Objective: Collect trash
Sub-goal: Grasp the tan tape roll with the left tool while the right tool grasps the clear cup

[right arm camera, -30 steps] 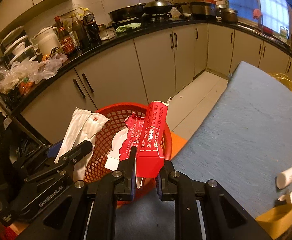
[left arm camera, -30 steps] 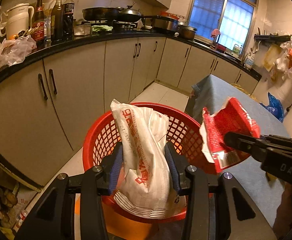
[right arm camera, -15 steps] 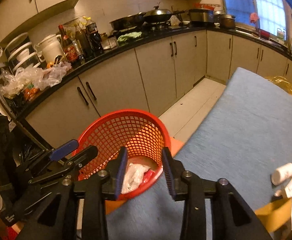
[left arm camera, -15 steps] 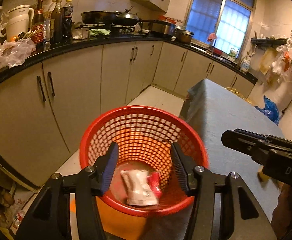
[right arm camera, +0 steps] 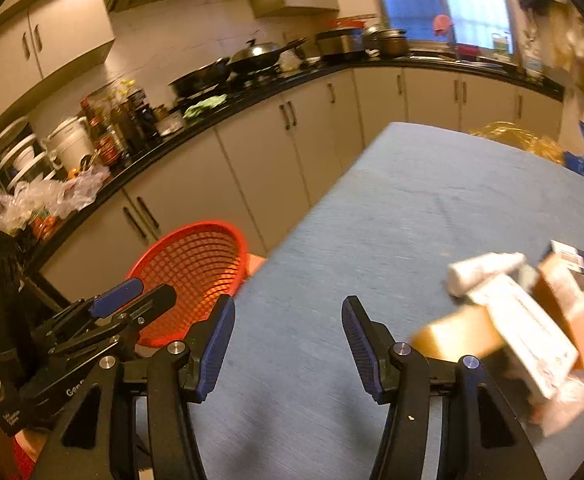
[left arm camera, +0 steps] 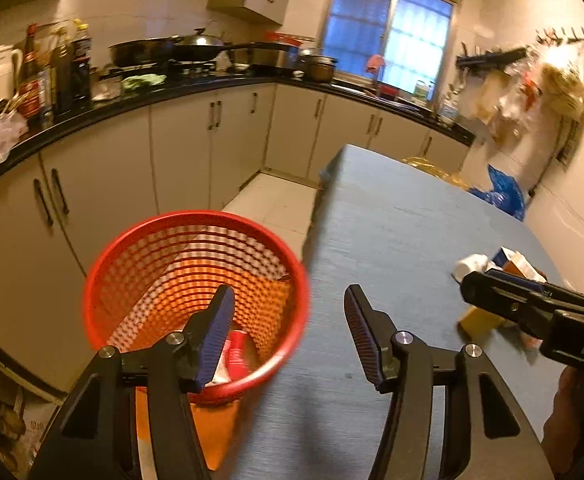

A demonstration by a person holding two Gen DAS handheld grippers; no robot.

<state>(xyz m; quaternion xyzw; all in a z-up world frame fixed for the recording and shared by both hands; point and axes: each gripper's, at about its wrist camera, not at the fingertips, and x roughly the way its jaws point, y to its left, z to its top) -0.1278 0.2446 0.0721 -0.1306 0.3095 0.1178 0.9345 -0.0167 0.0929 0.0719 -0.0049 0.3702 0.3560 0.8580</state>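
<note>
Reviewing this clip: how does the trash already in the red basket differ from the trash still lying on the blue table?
The trash in the red basket is a white wrapper and a red one, thin and lying at the bottom. The pile on the blue table is bulkier: a white bottle on its side, cartons and a tan box, heaped together. The basket pieces are done; the pile is uncollected. Neither lot is between any fingers now.

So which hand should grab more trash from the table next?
Probably the right gripper: open and empty, with the pile of boxes just beside it. The left gripper, also empty, sits nearer the red basket.
</note>
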